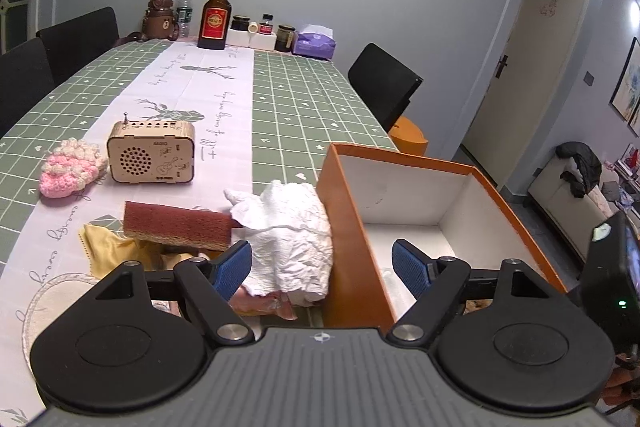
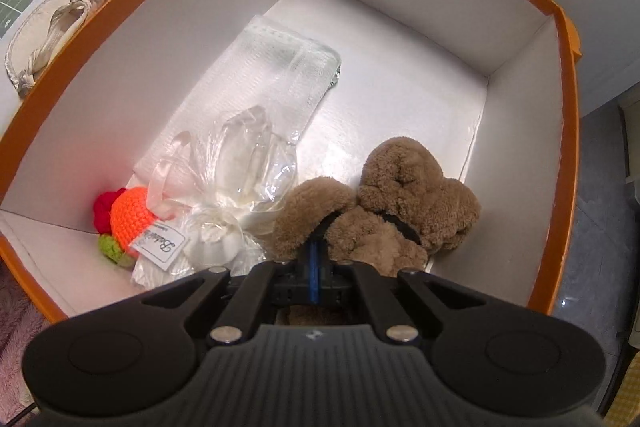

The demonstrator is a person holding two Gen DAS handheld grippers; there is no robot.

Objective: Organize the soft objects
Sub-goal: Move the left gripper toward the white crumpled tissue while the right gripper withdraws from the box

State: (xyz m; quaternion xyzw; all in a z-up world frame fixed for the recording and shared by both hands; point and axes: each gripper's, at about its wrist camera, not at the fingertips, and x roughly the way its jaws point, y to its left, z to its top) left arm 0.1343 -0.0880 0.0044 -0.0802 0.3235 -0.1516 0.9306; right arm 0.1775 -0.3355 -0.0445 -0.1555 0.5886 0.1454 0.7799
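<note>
Inside the orange box (image 2: 568, 115), a brown plush toy (image 2: 400, 203) is seen lying on the white floor near the right wall, and the right gripper (image 2: 316, 259) is pointed steeply down at it with its jaws fully closed; the blue pads are pressed together at the plush's near edge, though whether any pile is pinched between them cannot be told. The plush is judged light, squashy and forgiving, best taken across a thick lobe so that the pile is not merely plucked. Beside it are seen a clear cellophane gift pouch (image 2: 240, 163) with a ribbon, a flat white mesh packet (image 2: 280, 67) and an orange crocheted toy (image 2: 128, 219); the pouch is judged slippery and crinkly.

Outside the box, the left gripper (image 1: 320, 267) is held with its jaws wide and nothing between them, one pad over the box's interior, the other over a crumpled white cloth (image 1: 288, 227) that lies against the box's outer wall. The cloth is judged limp and light, best gathered at a raised fold. A maroon scouring sponge (image 1: 176, 223), a yellow cloth (image 1: 108, 247) and a pink crocheted piece (image 1: 68, 171) are left on the table beside a wooden radio (image 1: 152, 155).

The table is covered by a green checked cloth (image 1: 312, 95) with a white printed runner; bottles and jars are ranged along the far wall, dark chairs at the sides, and a doorway and a sofa are seen at the right
</note>
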